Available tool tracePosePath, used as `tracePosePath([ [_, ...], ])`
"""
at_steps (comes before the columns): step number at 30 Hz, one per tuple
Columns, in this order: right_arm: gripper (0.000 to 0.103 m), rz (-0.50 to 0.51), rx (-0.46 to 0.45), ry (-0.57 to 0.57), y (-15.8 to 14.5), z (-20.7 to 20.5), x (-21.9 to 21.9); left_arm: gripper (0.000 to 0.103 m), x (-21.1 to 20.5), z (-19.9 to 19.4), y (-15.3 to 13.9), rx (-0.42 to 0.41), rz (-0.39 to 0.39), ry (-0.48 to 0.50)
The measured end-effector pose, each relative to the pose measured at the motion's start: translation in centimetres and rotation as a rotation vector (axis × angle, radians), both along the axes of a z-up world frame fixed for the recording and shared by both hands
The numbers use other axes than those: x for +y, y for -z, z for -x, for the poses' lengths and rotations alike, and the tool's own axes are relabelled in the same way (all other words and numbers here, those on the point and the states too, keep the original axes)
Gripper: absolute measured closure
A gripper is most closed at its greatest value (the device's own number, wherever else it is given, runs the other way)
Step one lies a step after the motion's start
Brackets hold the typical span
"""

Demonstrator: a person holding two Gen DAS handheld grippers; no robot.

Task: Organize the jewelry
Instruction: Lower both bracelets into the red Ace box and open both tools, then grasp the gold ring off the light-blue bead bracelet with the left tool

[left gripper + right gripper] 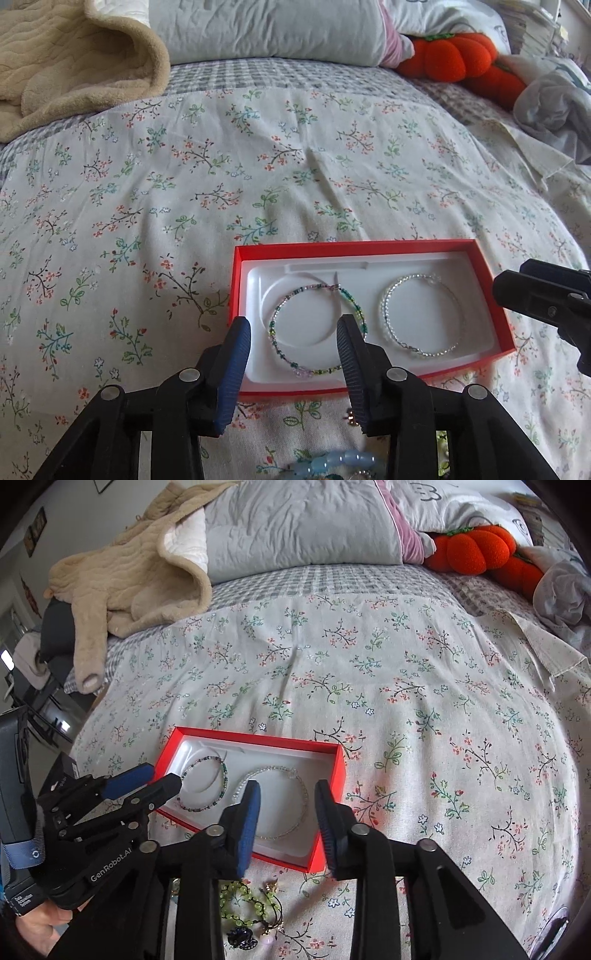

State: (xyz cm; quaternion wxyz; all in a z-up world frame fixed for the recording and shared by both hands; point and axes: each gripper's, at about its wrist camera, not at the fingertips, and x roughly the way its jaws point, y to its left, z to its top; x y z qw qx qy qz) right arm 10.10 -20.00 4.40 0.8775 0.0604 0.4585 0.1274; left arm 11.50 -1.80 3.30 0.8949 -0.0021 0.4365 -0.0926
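Lying on a floral bedspread (258,177), a red box (369,246) held two bracelets side by side in its white tray (258,354): a green beaded bracelet (360,314) and a clear beaded bracelet (384,306). The left gripper (293,326) and the right gripper (286,790) both hung above the box, jaws apart, gripping nothing. More loose jewelry (251,904) lay on the bedspread just in front of the box.

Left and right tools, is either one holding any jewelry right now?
Neither. The left tool and right tool are both open over the red box, nothing between the pads.
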Motion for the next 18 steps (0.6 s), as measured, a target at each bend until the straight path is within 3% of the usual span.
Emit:
tracePosePath([
  [11,0.051,0.043,-0.012,-0.009,-1.0,3.8,-1.0,0.032,2.2,2.9,0.0,0.033,0.031,-0.027],
  [18,0.043,0.068,-0.019,-0.036,-0.5,6.1,-1.1,0.018,3.2,4.6,1.2,0.058,0.028,-0.044],
])
